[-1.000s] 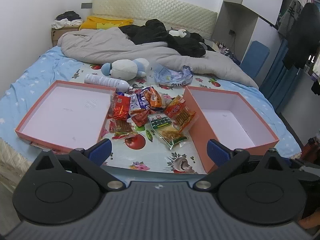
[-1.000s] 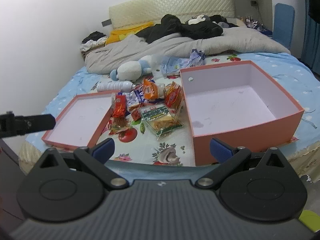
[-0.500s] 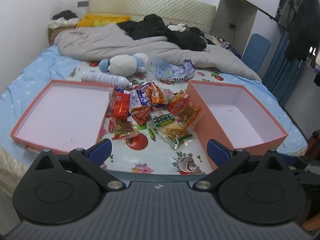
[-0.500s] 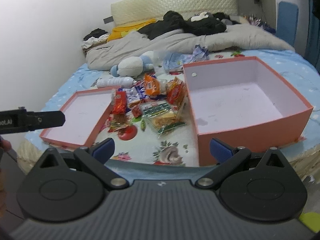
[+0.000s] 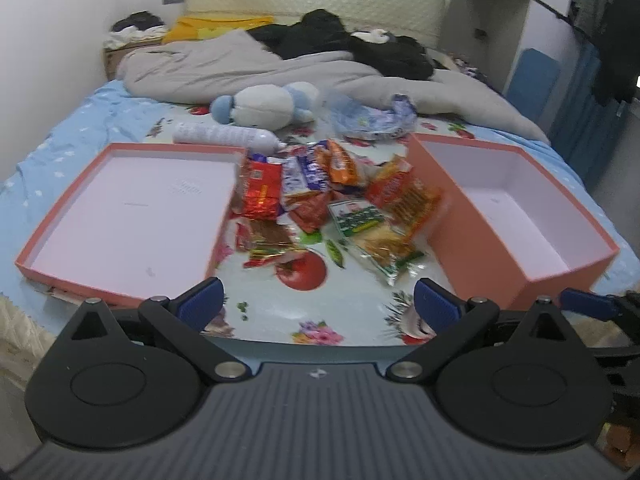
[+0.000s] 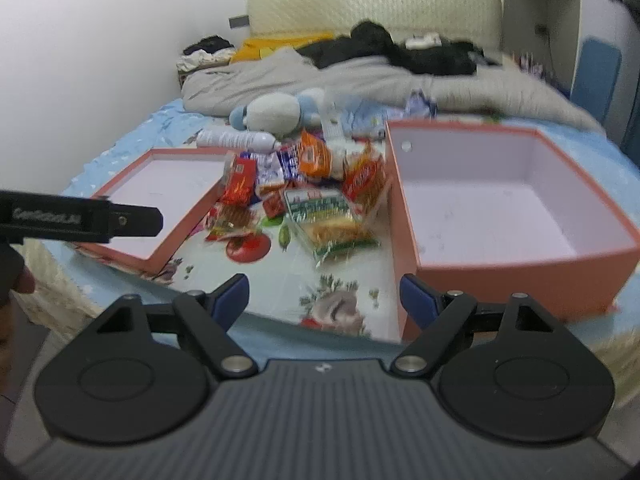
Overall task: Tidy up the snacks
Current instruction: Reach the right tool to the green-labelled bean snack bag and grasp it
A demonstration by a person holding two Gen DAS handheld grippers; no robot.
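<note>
A pile of snack packets [image 5: 328, 200] lies on a flowered cloth on the bed, between a shallow pink box lid [image 5: 120, 216] on the left and a deeper pink box [image 5: 512, 216] on the right. The pile [image 6: 304, 192], lid [image 6: 168, 184] and box [image 6: 500, 200] also show in the right wrist view. A clear green-labelled packet [image 5: 372, 236] lies nearest. My left gripper [image 5: 318, 306] is open and empty, short of the bed's front edge. My right gripper [image 6: 322, 298] is open and empty, near the box's front corner.
A white and blue plush toy [image 5: 264, 110], a white bottle [image 5: 224, 136] and a crumpled blue bag [image 5: 372, 120] lie behind the snacks. A grey duvet [image 5: 240, 64] and black clothes cover the back of the bed. The left gripper's body [image 6: 80, 220] juts in at left.
Both grippers have moved forward toward the bed, so the snacks and boxes look larger. Nothing on the bed has moved.
</note>
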